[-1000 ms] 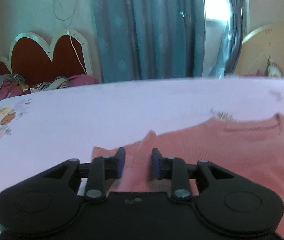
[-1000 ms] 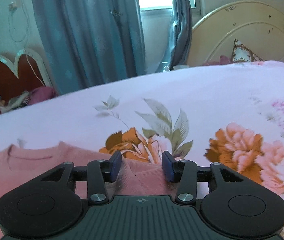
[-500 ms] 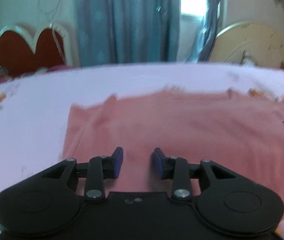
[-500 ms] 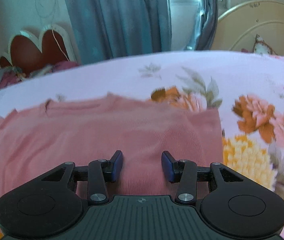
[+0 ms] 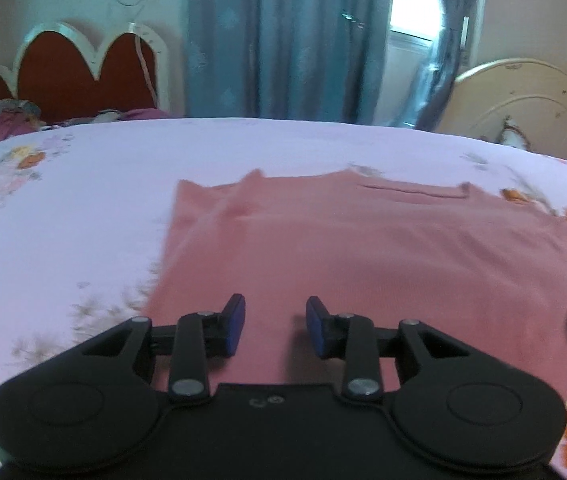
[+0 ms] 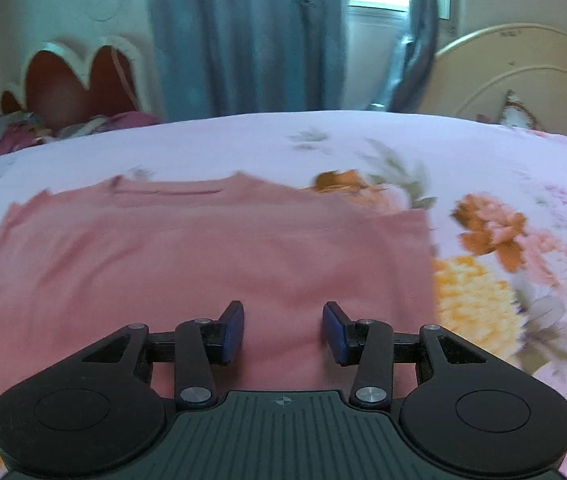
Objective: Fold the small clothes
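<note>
A pink knit top lies flat on the floral bedsheet, neckline at the far side and both side edges straight. My left gripper hovers over the near left part of the top, open, with nothing between its blue pads. In the right wrist view the same top fills the middle. My right gripper hangs over its near right part, open and holding nothing. The near hem is hidden behind both gripper bodies.
A red scalloped headboard with a heap of clothes stands at the back left. Blue curtains hang behind the bed and a cream headboard is at the right. Bare sheet lies left and right of the top.
Both grippers have drawn back from the sleeve ends at the top's far corners to its near part. The whole top has come into view, lying flat.
</note>
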Action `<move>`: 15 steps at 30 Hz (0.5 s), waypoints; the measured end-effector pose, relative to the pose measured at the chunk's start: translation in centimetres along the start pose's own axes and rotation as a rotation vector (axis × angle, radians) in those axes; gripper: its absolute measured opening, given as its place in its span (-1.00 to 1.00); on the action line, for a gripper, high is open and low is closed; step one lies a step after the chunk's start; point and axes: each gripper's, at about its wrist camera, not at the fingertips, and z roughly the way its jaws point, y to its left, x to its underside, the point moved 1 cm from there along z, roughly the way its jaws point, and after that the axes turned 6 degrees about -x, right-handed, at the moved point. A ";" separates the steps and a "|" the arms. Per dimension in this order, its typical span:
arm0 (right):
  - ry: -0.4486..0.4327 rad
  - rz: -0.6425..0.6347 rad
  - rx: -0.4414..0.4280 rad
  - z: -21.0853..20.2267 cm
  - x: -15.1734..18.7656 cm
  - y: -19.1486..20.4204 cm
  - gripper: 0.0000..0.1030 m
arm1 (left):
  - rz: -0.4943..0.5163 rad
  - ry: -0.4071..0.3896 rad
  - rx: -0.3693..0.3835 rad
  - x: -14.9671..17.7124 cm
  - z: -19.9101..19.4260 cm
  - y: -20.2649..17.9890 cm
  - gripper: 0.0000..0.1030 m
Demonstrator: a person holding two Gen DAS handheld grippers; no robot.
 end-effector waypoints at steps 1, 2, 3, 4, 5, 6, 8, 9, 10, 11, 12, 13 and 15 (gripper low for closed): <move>0.012 -0.008 -0.005 0.2 0.4 0.6 -0.14 | 0.001 0.007 0.009 0.1 0.0 -0.4 -0.34; 0.028 -0.021 -0.002 0.3 1.0 1.1 -0.14 | -0.001 0.015 0.012 0.4 0.0 -0.7 -0.34; 0.048 -0.036 0.007 0.6 1.5 1.3 -0.14 | -0.002 0.024 0.008 0.7 0.0 -0.8 -0.34; 0.065 -0.043 0.020 0.9 2.1 1.3 -0.14 | -0.002 0.035 0.001 1.3 0.1 -1.0 -0.34; 0.059 -0.044 0.029 0.7 2.7 1.2 -0.14 | 0.000 0.043 -0.008 1.7 0.3 -0.9 -0.33; 0.056 -0.046 0.035 0.7 2.9 0.8 -0.14 | 0.004 0.039 -0.014 2.1 0.2 -0.9 -0.31; 0.060 -0.039 0.048 0.3 3.1 0.3 -0.14 | 0.021 0.041 -0.019 2.4 0.0 -0.9 -0.29; 0.060 -0.030 0.052 0.1 3.2 0.1 -0.14 | 0.032 0.047 -0.022 2.5 -0.1 -0.9 -0.29; 0.060 -0.028 0.057 0.0 3.4 -0.2 -0.14 | 0.035 0.051 -0.023 2.6 -0.2 -0.9 -0.29; 0.060 -0.033 0.061 -0.2 3.7 -0.2 -0.14 | 0.033 0.053 -0.022 2.6 -0.3 -0.9 -0.29; 0.058 -0.040 0.065 -0.5 4.1 -0.2 -0.14 | 0.028 0.056 -0.021 2.6 -0.3 -0.8 -0.29; 0.057 -0.048 0.071 -0.6 4.3 0.0 -0.14 | 0.026 0.057 -0.021 2.6 -0.3 -0.8 -0.29; 0.064 -0.064 0.079 -0.6 4.4 0.3 -0.14 | 0.022 0.063 -0.024 2.6 -0.3 -0.9 -0.30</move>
